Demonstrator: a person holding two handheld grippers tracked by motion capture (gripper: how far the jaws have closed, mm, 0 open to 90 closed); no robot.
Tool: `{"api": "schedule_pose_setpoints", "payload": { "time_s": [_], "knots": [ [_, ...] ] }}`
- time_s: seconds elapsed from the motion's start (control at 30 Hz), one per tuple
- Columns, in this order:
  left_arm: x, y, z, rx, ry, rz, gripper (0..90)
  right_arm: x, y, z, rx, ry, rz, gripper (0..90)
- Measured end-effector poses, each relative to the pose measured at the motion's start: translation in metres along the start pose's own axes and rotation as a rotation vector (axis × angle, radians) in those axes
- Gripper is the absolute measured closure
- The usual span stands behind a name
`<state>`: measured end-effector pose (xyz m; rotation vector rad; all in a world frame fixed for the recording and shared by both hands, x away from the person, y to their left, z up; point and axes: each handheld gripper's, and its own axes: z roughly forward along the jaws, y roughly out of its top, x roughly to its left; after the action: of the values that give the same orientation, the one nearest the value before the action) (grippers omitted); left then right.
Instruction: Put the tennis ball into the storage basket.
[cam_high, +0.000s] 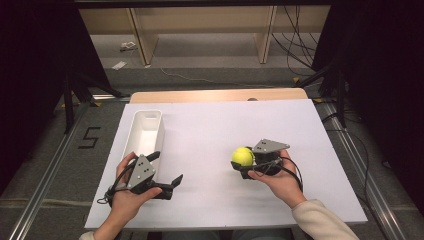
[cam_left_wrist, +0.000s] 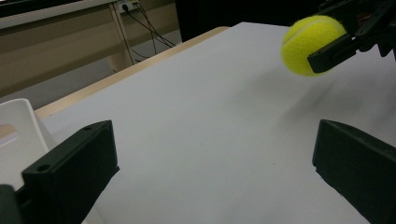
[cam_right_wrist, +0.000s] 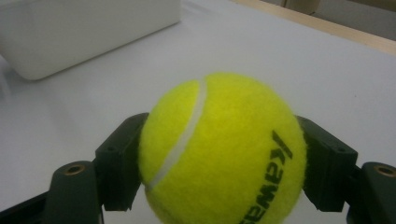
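A light, springy, fuzzy tennis ball (cam_high: 243, 156), best gripped across its middle, is pinched by the right gripper (cam_high: 248, 167) well right of the white bin (cam_high: 145, 131), while the left gripper (cam_high: 167, 172) is held spread beside that bin.

A tray (cam_high: 145, 131) lay at centre left of the frame on the bench (cam_high: 210, 125); a ball (cam_high: 243, 156), right of centre, sat between the right claw's (cam_high: 245, 161) jaws.

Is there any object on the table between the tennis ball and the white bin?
Nothing visible. The tennis ball, held in the right gripper, and the white bin have bare white table between them; the open left gripper sits nearer the person.
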<state>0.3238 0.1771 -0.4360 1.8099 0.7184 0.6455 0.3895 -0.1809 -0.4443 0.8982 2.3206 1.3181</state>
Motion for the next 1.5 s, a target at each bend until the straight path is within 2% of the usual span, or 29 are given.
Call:
{"api": "schedule_pose_setpoints", "payload": {
  "time_s": [0.83,1.5],
  "knots": [
    [0.0,0.001,-0.001,-0.003,0.001,0.003,0.0,0.005,0.005,0.01,0.005,0.007,-0.008,27.1],
    [0.0,0.0,0.0,-0.001,-0.004,0.003,0.0,0.007,0.01,0.017,-0.001,0.016,0.004,27.1]
  ]
}}
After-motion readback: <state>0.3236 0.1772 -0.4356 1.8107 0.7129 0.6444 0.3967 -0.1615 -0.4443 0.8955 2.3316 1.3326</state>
